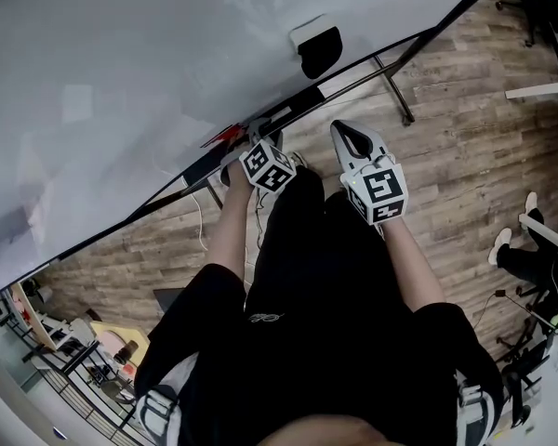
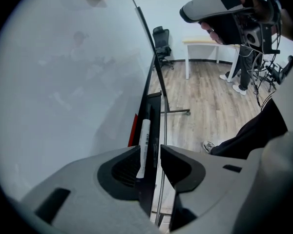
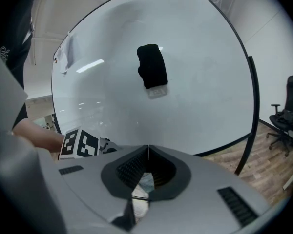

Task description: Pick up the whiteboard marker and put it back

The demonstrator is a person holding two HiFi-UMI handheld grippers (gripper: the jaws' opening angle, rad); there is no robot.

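Observation:
A white whiteboard marker [image 2: 144, 143] lies along the black tray [image 2: 155, 108] at the foot of the whiteboard [image 2: 73, 82]. My left gripper [image 2: 150, 152] points steeply down over the tray. It is open, with the marker's near end between its jaws, close to the left one and apart from the right one. In the head view the left gripper [image 1: 256, 139] sits at the tray [image 1: 293, 108], beside a red item [image 1: 225, 136]. My right gripper [image 1: 346, 136] hovers just right of it, away from the board. In its own view the right gripper [image 3: 148, 147] is shut with nothing between its tips.
A black eraser [image 1: 318, 49] sticks to the whiteboard above the tray. The board's stand leg [image 1: 395, 91] runs over the wood floor. An office chair [image 2: 161, 39] and a desk [image 2: 205, 43] stand further off. Another person's shoes [image 1: 511, 240] are at the right.

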